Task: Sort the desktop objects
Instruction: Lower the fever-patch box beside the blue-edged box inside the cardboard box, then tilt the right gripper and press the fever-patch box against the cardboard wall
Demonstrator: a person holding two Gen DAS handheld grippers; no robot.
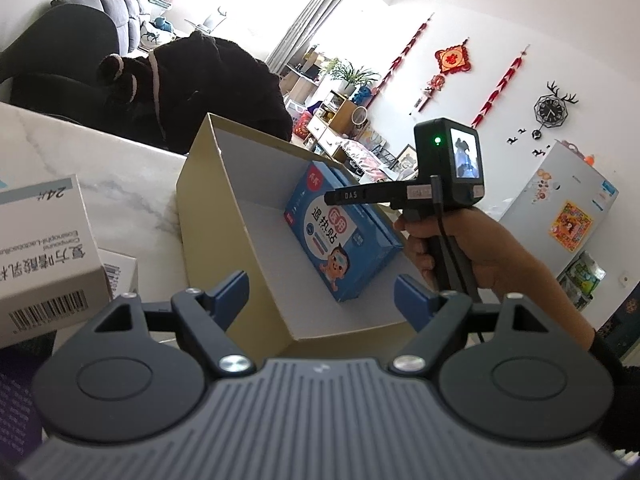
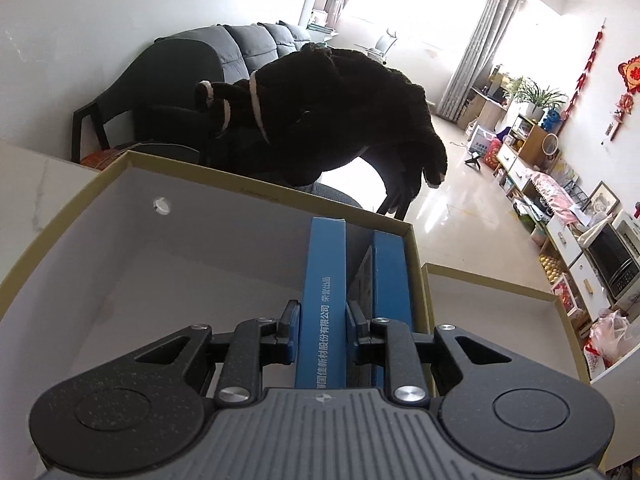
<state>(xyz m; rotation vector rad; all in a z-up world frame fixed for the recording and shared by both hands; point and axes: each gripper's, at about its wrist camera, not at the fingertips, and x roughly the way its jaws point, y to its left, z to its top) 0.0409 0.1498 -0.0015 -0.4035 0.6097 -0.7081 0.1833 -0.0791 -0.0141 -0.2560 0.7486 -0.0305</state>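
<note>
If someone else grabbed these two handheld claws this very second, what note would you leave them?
Right gripper: shut on the blue fever-patch carton, standing on edge inside the tan cardboard storage box, beside another blue carton.
Left gripper: open, holding nothing, hovering near the box's rim.
Done: blue cartons are in the box.
Left: release the carton; the white-and-grey medicine box on the white marble tabletop looks unsorted.

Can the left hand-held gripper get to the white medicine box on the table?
Probably yes. The left hand-held gripper is open and holds nothing, and the white medicine box lies on the table just to its left, with nothing between them.
</note>
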